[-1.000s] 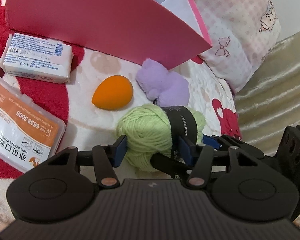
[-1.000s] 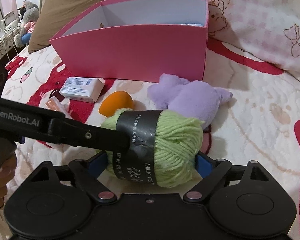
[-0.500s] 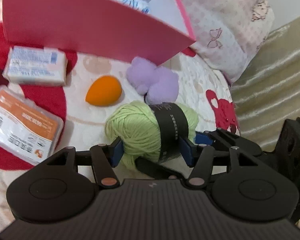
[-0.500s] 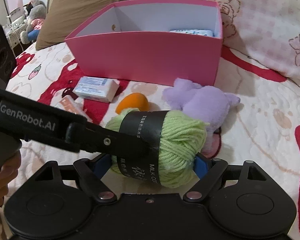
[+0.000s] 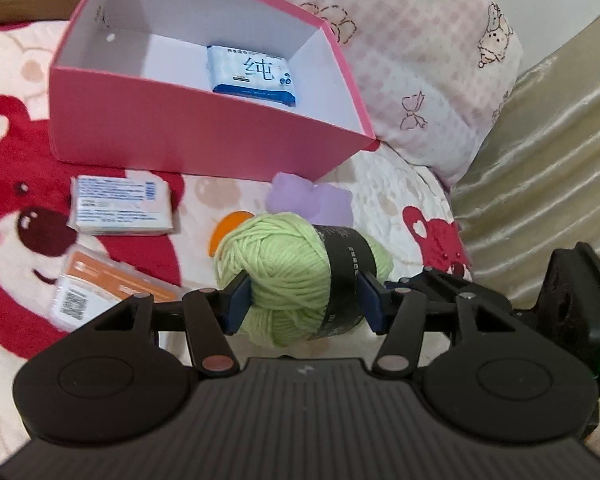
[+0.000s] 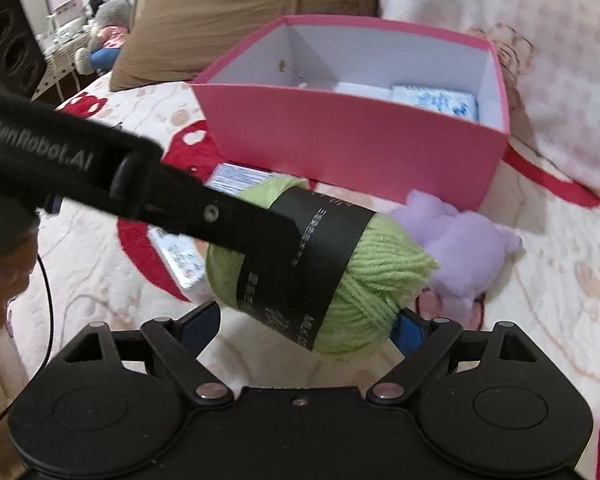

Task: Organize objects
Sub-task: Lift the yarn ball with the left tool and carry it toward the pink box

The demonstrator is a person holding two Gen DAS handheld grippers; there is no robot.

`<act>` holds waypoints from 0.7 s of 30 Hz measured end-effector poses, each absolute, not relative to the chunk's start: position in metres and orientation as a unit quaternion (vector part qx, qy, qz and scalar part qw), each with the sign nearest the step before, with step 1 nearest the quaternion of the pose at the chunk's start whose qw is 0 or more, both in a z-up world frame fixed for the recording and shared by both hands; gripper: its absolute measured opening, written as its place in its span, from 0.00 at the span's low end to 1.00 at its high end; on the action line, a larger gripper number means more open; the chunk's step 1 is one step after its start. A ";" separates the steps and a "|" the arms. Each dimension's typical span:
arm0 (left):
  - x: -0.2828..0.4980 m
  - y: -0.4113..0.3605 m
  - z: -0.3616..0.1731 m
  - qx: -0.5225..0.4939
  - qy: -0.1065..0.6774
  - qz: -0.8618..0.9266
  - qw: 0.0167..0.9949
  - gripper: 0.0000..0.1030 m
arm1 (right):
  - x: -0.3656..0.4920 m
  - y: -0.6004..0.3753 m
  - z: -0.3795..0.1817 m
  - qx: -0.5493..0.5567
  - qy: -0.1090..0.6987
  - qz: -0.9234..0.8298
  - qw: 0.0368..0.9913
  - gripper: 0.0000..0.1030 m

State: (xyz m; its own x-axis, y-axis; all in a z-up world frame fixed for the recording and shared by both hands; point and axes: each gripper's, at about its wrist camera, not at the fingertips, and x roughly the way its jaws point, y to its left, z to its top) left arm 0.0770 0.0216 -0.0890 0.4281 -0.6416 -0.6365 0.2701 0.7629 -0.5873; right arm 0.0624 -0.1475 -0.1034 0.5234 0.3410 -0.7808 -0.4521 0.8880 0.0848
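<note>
Up off the blanket (image 5: 380,184) sits the ball of green yarn (image 5: 288,272), and the left gripper (image 5: 304,304) has it pinched across its width, 1 blue pad on the bare wool, the other against the black paper band (image 5: 348,268). From the right wrist view the right gripper (image 6: 306,322) sits just under the same ball, its jaws spread wide; the right pad looks to be touching the yarn's end, the left pad stands apart, so I read that one as released. The pink box (image 5: 204,136) waits just beyond, open-topped, with a blue-and-white tissue pack (image 5: 252,74) already lying on its floor. A ball like this should be light and very soft, so it squashes under the pads and won't slip easily, though loose strands could snag. The band is the firmest place to hold, and that's about where the grip is. Left on the blanket: a purple plush toy (image 6: 464,240), an orange makeup sponge (image 5: 224,228), a white packet (image 5: 120,210) and an orange-labelled pack (image 5: 100,288).
</note>
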 end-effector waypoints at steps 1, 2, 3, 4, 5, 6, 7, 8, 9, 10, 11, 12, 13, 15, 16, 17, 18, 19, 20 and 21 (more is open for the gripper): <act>0.076 0.023 -0.088 -0.200 0.458 -0.278 0.820 0.52 | 0.062 -0.145 -0.101 -0.066 0.428 0.232 0.871 0.89; 0.076 0.025 -0.087 -0.201 0.460 -0.277 0.819 0.52 | 0.062 -0.143 -0.098 -0.067 0.425 0.235 0.872 0.89; 0.075 0.026 -0.087 -0.205 0.461 -0.277 0.818 0.52 | 0.062 -0.142 -0.096 -0.069 0.421 0.236 0.873 0.89; 0.075 0.026 -0.086 -0.206 0.462 -0.278 0.817 0.52 | 0.061 -0.140 -0.094 -0.071 0.418 0.237 0.874 0.89; 0.074 0.027 -0.086 -0.205 0.463 -0.277 0.817 0.52 | 0.061 -0.140 -0.093 -0.071 0.416 0.238 0.875 0.89; 0.073 0.028 -0.085 -0.205 0.463 -0.274 0.818 0.52 | 0.061 -0.139 -0.091 -0.073 0.413 0.237 0.876 0.89; 0.072 0.027 -0.084 -0.205 0.461 -0.272 0.819 0.52 | 0.061 -0.138 -0.090 -0.074 0.411 0.238 0.877 0.89; 0.071 0.027 -0.082 -0.201 0.462 -0.272 0.820 0.52 | 0.060 -0.138 -0.089 -0.073 0.409 0.240 0.877 0.89; 0.070 0.027 -0.081 -0.200 0.464 -0.269 0.820 0.52 | 0.060 -0.138 -0.088 -0.073 0.407 0.241 0.878 0.89; 0.069 0.027 -0.080 -0.199 0.464 -0.266 0.821 0.52 | 0.060 -0.138 -0.087 -0.074 0.405 0.241 0.879 0.89; 0.069 0.025 -0.078 -0.195 0.462 -0.262 0.825 0.53 | 0.060 -0.137 -0.086 -0.075 0.402 0.243 0.880 0.89; 0.068 0.025 -0.078 -0.192 0.460 -0.256 0.828 0.53 | 0.059 -0.137 -0.085 -0.077 0.399 0.244 0.881 0.89; 0.068 0.024 -0.077 -0.191 0.459 -0.252 0.830 0.54 | 0.059 -0.136 -0.084 -0.079 0.395 0.245 0.882 0.89; 0.070 0.024 -0.073 -0.190 0.460 -0.251 0.831 0.53 | 0.060 -0.136 -0.082 -0.078 0.392 0.245 0.884 0.89; 0.071 0.025 -0.071 -0.192 0.457 -0.250 0.832 0.53 | 0.062 -0.137 -0.081 -0.076 0.390 0.243 0.885 0.89; 0.071 0.027 -0.068 -0.195 0.453 -0.250 0.833 0.53 | 0.064 -0.137 -0.080 -0.073 0.389 0.242 0.886 0.89; 0.072 0.029 -0.067 -0.198 0.450 -0.249 0.835 0.53 | 0.065 -0.137 -0.079 -0.069 0.386 0.243 0.887 0.89; 0.072 0.032 -0.065 -0.201 0.449 -0.247 0.835 0.53 | 0.066 -0.137 -0.077 -0.068 0.383 0.244 0.889 0.89; 0.072 0.034 -0.062 -0.204 0.449 -0.245 0.835 0.53 | 0.067 -0.136 -0.075 -0.068 0.379 0.245 0.890 0.89; 0.072 0.035 -0.060 -0.202 0.452 -0.242 0.834 0.54 | 0.067 -0.136 -0.073 -0.068 0.375 0.248 0.891 0.89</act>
State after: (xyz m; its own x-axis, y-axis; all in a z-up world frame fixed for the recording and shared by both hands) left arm 0.0725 0.0353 -0.0598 0.4746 -0.5860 -0.6568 0.2202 0.8015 -0.5559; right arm 0.0670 -0.1355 -0.0726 0.5960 0.3914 -0.7012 -0.4934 0.8674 0.0647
